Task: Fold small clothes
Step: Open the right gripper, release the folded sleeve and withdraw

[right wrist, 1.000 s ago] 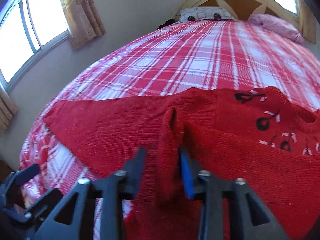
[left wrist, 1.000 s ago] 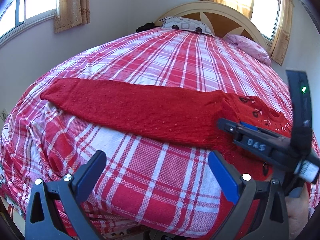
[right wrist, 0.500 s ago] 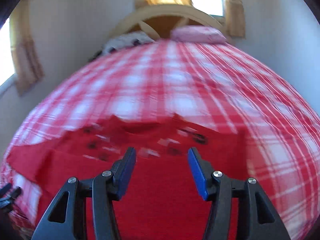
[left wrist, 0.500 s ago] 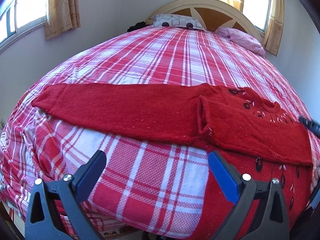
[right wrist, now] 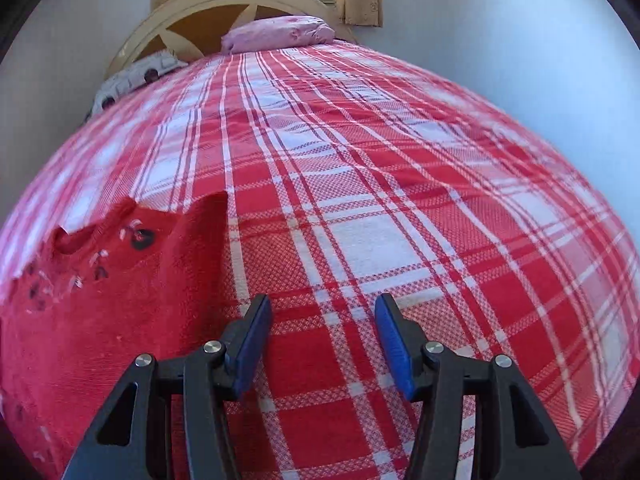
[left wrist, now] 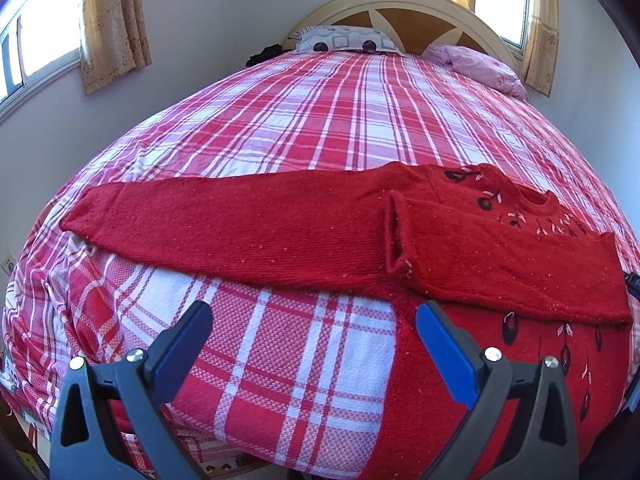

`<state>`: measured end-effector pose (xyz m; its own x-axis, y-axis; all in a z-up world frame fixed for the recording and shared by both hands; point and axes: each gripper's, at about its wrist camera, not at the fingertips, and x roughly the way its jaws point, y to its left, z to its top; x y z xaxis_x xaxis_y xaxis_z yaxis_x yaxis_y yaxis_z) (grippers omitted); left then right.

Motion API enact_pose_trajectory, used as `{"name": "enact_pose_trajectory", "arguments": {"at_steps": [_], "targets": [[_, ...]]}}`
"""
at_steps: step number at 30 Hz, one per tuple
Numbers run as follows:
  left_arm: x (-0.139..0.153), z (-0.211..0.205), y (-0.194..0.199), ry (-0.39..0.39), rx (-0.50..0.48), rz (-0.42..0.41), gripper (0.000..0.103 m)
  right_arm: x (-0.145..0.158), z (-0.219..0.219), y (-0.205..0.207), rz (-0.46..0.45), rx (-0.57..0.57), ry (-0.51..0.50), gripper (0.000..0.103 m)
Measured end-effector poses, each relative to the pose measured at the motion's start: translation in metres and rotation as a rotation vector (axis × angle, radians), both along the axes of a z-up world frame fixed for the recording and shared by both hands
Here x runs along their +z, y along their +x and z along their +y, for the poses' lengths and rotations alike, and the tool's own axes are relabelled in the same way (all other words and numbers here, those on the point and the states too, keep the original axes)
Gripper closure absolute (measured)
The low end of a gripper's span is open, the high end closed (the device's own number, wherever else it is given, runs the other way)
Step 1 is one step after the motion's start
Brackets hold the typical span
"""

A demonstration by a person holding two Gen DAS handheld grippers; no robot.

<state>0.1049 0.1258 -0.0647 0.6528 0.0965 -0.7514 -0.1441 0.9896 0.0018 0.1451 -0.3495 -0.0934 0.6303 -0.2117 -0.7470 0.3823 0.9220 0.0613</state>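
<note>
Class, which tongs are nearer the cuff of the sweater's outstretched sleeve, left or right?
Left. The left tongs hang open just in front of the outstretched sleeve, cuff to their left. The right tongs are open over bare bedspread, beyond the sweater's opposite edge.

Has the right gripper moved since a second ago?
Yes. The right gripper, now open, has let go of the sweater and swung right; the pink pillow now sits left of centre.

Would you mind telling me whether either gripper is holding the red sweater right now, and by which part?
Nothing is held: the left gripper and right gripper are both open, clear of the red sweater.
</note>
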Motion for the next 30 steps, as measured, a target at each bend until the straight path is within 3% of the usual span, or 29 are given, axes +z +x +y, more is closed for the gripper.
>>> {"name": "enact_pose_trajectory", "arguments": {"at_steps": [3, 6, 11, 15, 17, 20, 23, 26, 28, 30], "targets": [[-0.001, -0.002, 0.001, 0.011, 0.003, -0.001, 0.000, 0.021, -0.013, -0.025, -0.147, -0.026, 0.089, 0.048], [-0.003, -0.005, 0.006, 0.003, 0.000, 0.009, 0.000, 0.037, -0.011, -0.041, -0.206, -0.042, 0.076, 0.048], [-0.006, -0.016, 0.009, 0.006, -0.017, 0.014, 0.000, 0.041, 0.036, -0.047, -0.194, 0.173, 0.045, 0.048], [-0.007, -0.021, 0.008, 0.023, -0.037, 0.021, 0.000, 0.015, 0.076, -0.048, -0.100, 0.320, -0.064, 0.049], [-0.006, -0.018, 0.006, 0.041, -0.029, 0.013, 0.000, -0.005, 0.073, -0.047, -0.029, 0.268, -0.139, 0.048], [-0.004, -0.008, 0.004, 0.033, -0.006, 0.009, 0.000, -0.013, 0.047, -0.058, -0.070, 0.214, -0.093, 0.037], [-0.004, 0.000, 0.003, 0.003, 0.014, 0.003, 0.000, -0.014, 0.027, -0.065, -0.074, 0.178, -0.046, 0.036], [-0.007, 0.001, 0.003, -0.017, 0.017, 0.009, 0.000, -0.010, 0.014, -0.071, -0.025, 0.085, -0.103, 0.036], [-0.008, -0.002, 0.002, -0.015, 0.010, 0.009, 0.000, 0.002, 0.005, -0.085, -0.105, 0.075, -0.019, 0.036], [-0.009, -0.007, 0.004, -0.013, 0.001, 0.014, 0.000, 0.015, 0.010, -0.093, -0.158, 0.090, -0.032, 0.036]]}}
